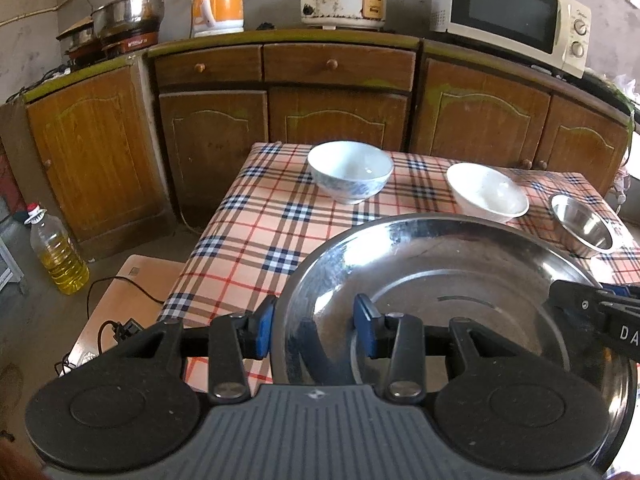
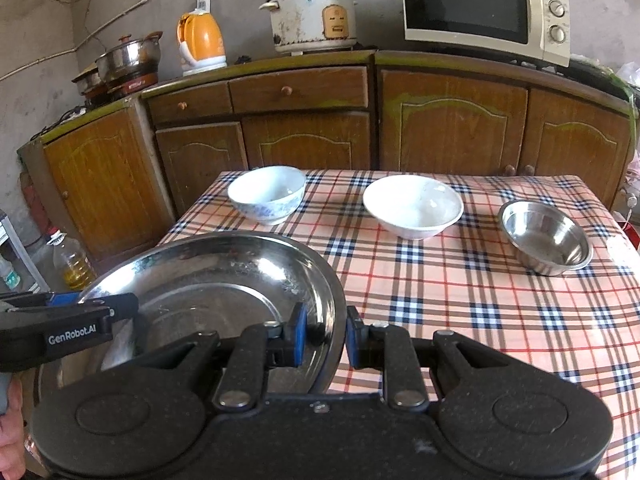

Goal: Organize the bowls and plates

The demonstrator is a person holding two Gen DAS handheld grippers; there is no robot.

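A big shallow steel plate (image 1: 440, 272) (image 2: 224, 272) hangs over the near edge of the plaid-covered table (image 2: 460, 300), carried by both grippers. My left gripper (image 1: 315, 332) is shut on its left rim, one blue pad outside and one inside. My right gripper (image 2: 327, 334) is shut on the right rim. Each gripper also shows in the other's view, at the plate's far side. Further back on the table stand a blue-patterned bowl (image 1: 350, 170) (image 2: 266, 192), a white bowl (image 1: 486, 192) (image 2: 414, 204) and a small steel bowl (image 1: 582, 226) (image 2: 546, 236), in a row from left to right.
Brown cabinets (image 2: 304, 140) run behind the table, with a microwave (image 2: 480, 8), rice cooker (image 2: 312, 16), orange kettle (image 2: 200, 40) and pots (image 2: 128, 56) on top. An oil bottle (image 1: 60, 256) stands on the floor at left beside a low wooden board (image 1: 128, 300) with a cable.
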